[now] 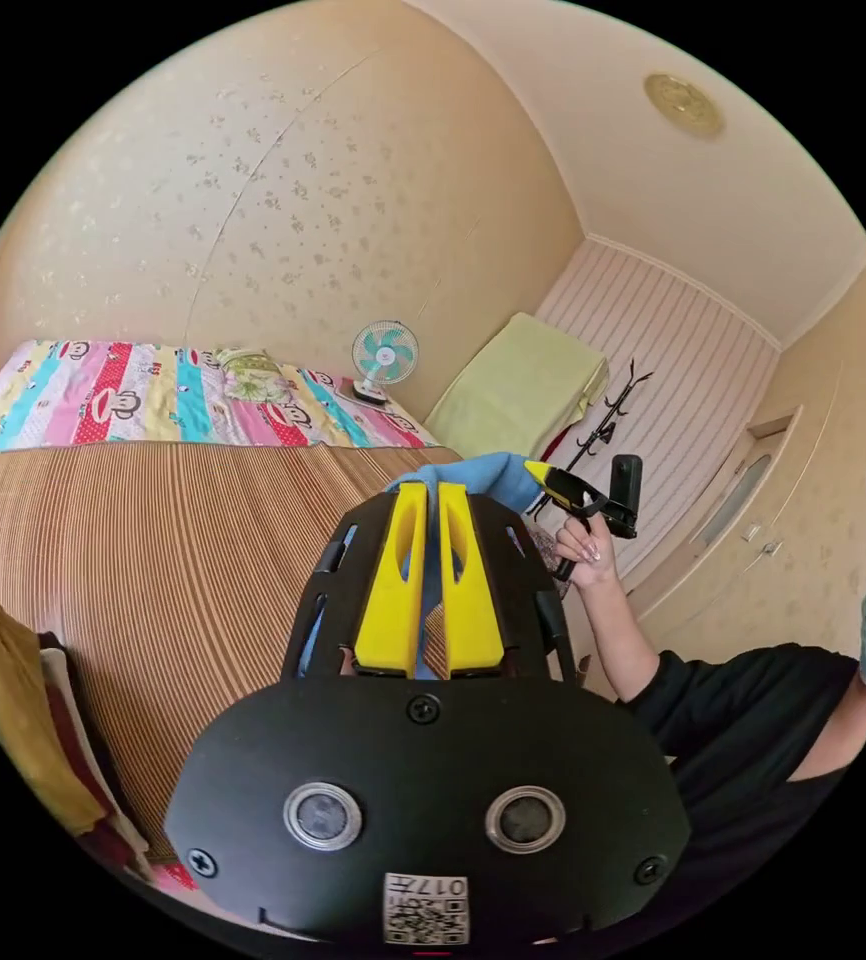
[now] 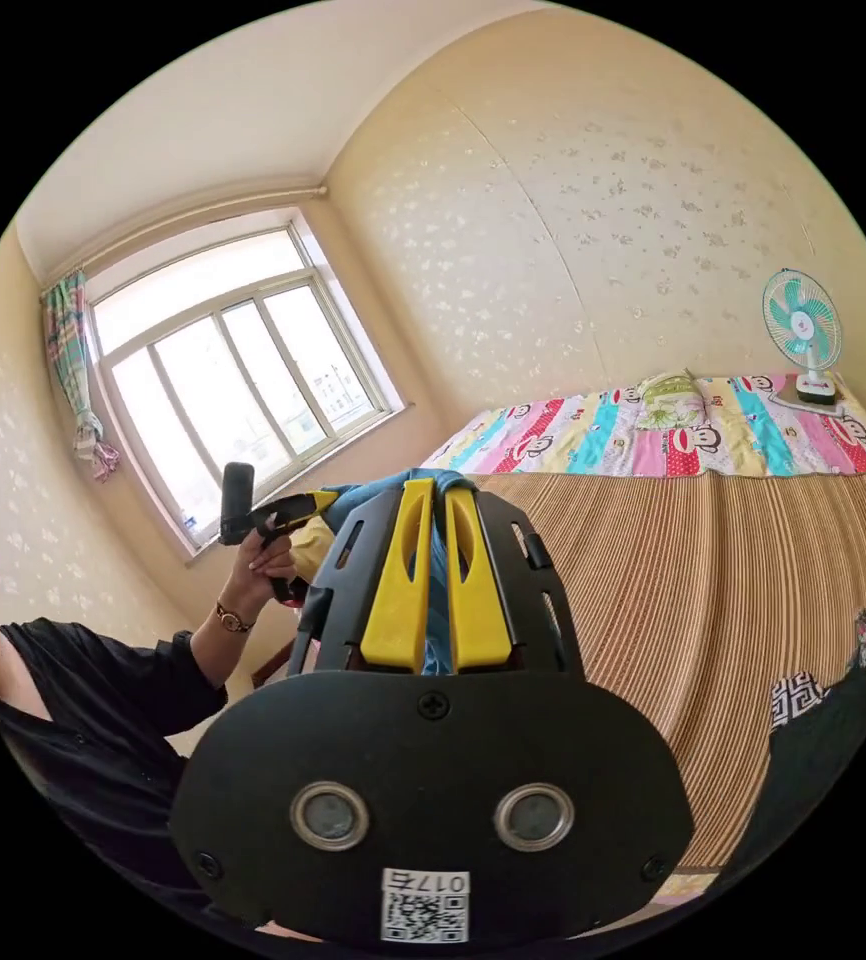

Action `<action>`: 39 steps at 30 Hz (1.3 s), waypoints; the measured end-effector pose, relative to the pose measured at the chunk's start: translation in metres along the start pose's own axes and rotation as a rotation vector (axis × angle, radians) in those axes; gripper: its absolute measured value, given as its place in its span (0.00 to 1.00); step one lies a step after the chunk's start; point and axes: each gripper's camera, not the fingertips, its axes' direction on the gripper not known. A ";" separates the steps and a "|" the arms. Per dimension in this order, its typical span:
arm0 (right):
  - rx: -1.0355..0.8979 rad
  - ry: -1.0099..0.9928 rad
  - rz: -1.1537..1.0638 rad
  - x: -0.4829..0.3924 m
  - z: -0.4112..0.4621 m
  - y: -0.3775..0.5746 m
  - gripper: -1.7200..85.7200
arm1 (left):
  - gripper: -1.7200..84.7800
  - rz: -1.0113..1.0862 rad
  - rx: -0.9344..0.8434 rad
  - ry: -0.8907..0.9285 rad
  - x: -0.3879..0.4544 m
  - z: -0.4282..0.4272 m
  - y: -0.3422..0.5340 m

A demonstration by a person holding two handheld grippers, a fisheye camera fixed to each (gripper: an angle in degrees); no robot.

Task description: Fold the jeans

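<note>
Left gripper view — left gripper (image 1: 431, 500) pinching blue jeans (image 1: 488, 478) | right gripper (image 2: 431, 497) likewise pinching jeans (image 2: 373, 492) — held above bed (image 2: 753, 600)

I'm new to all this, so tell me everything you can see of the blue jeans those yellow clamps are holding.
The jeans look like light blue denim. A bunched fold is pinched between the yellow jaws of the left gripper and held up above the striped mat; the right gripper clamps another fold. Most of the garment is hidden behind the grippers.

Blue jeans (image 1: 483, 478), bunched, lifted above bed
</note>
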 end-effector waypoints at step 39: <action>-0.005 -0.640 1.038 0.117 0.128 0.303 0.19 | 0.08 -0.690 -0.416 0.409 -0.022 0.131 0.283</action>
